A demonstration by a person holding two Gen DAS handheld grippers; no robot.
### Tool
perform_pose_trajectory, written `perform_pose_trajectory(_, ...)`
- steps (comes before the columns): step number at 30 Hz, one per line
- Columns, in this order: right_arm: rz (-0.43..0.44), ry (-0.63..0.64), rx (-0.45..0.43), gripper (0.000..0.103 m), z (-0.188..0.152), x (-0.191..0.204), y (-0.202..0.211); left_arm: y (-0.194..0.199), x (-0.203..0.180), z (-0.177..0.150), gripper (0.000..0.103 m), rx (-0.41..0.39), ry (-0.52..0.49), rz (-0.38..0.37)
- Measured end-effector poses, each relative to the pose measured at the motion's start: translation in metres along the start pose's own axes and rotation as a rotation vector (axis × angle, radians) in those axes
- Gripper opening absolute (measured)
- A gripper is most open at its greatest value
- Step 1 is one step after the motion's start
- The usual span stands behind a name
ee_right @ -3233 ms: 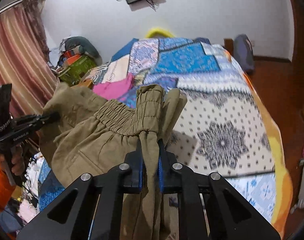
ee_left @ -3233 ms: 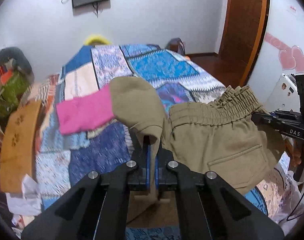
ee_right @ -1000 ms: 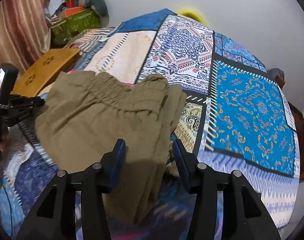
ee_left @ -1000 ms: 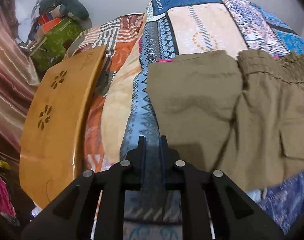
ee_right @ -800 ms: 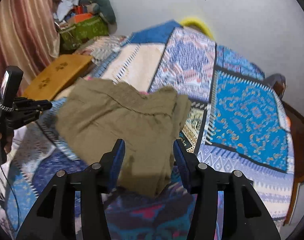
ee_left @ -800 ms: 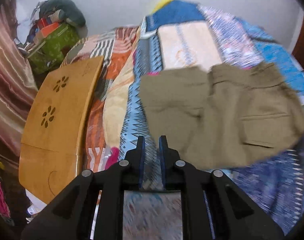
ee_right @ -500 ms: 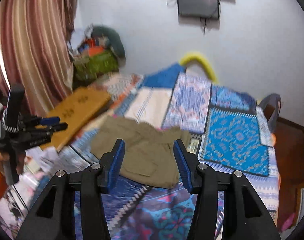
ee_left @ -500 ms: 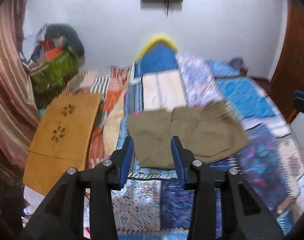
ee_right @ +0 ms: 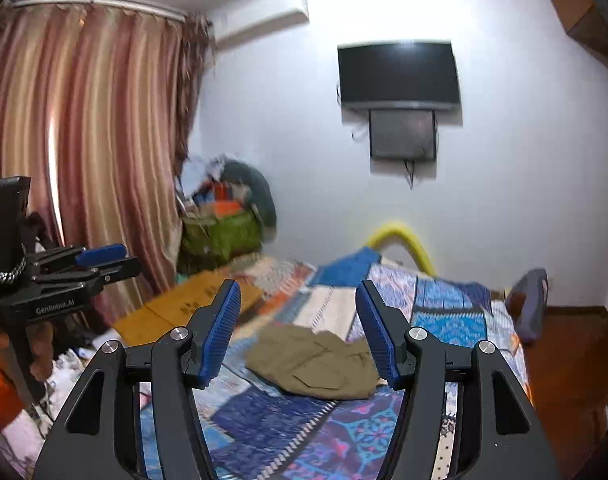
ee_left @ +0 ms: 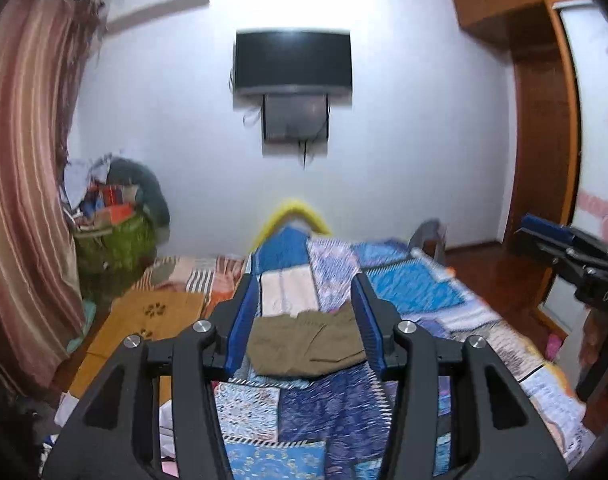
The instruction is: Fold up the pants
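Khaki pants (ee_left: 306, 340) lie folded on patchwork quilt (ee_left: 336, 404) mid-bed, well apart from both tongs. Left gripper (ee_left: 306, 316) raised over bed, jaws parted and just been widening, nothing between them. Right gripper (ee_right: 297, 330) likewise parted, just been widening, empty. Wooden board (ee_left: 143, 320) sits left of quilt. TV (ee_left: 291, 62) on far wall. Striped curtain (ee_right: 83, 140) at left.

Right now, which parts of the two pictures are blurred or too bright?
Left wrist view: glare whitens the wall above the TV; bedspread and pants smeared; gripper fingers sharp. Right wrist view: similar glare near the ceiling; pants soft; fisheye bends the curtain.
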State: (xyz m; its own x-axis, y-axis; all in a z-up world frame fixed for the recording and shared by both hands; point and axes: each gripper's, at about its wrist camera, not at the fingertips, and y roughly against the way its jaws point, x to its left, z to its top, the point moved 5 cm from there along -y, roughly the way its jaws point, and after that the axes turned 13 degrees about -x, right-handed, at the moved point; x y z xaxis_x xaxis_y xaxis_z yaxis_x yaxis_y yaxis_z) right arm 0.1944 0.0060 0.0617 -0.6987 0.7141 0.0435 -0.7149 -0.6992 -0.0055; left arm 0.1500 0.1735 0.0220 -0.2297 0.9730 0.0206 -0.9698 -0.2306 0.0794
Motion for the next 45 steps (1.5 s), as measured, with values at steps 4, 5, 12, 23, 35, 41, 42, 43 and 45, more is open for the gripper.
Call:
perform_pose_trajectory(4,0.012,-0.003,-0.072,0.056,0.007,0.021,0.028,0.046,-0.015,0.007,0.054,-0.077,0.008,-0.035)
perform_pose_trajectory(5,0.009,0.001,-0.086,0.056,0.007,0.025,0.034,0.054,-0.018,0.008,0.054,-0.088,0.005,-0.046)
perform_pose_trajectory(12,0.009,0.006,-0.140,0.057,0.001,0.046,0.052,0.095,-0.024,0.004,0.068,-0.152,0.033,-0.038)
perform_pose_trajectory(23,-0.044,-0.002,-0.178,0.103,0.006,0.047,0.053,0.124,-0.014,0.004,0.101,-0.195,0.047,0.016)
perform_pose_trajectory(35,-0.083,-0.012,-0.147,0.103,-0.010,0.050,0.065,0.121,-0.016,-0.005,0.103,-0.174,0.050,0.015)
perform_pose_trajectory(41,-0.093,-0.016,-0.140,0.103,-0.012,0.050,0.068,0.118,-0.018,-0.009,0.103,-0.164,0.049,0.014)
perform_pose_trajectory(42,-0.094,-0.016,-0.139,0.103,-0.013,0.050,0.068,0.118,-0.018,-0.009,0.103,-0.163,0.048,0.013)
perform_pose_trajectory(43,-0.097,-0.015,-0.137,0.103,-0.012,0.050,0.068,0.118,-0.017,-0.009,0.103,-0.161,0.047,0.013)
perform_pose_trajectory(45,-0.102,-0.015,-0.134,0.103,-0.012,0.049,0.069,0.117,-0.018,-0.009,0.103,-0.158,0.046,0.009)
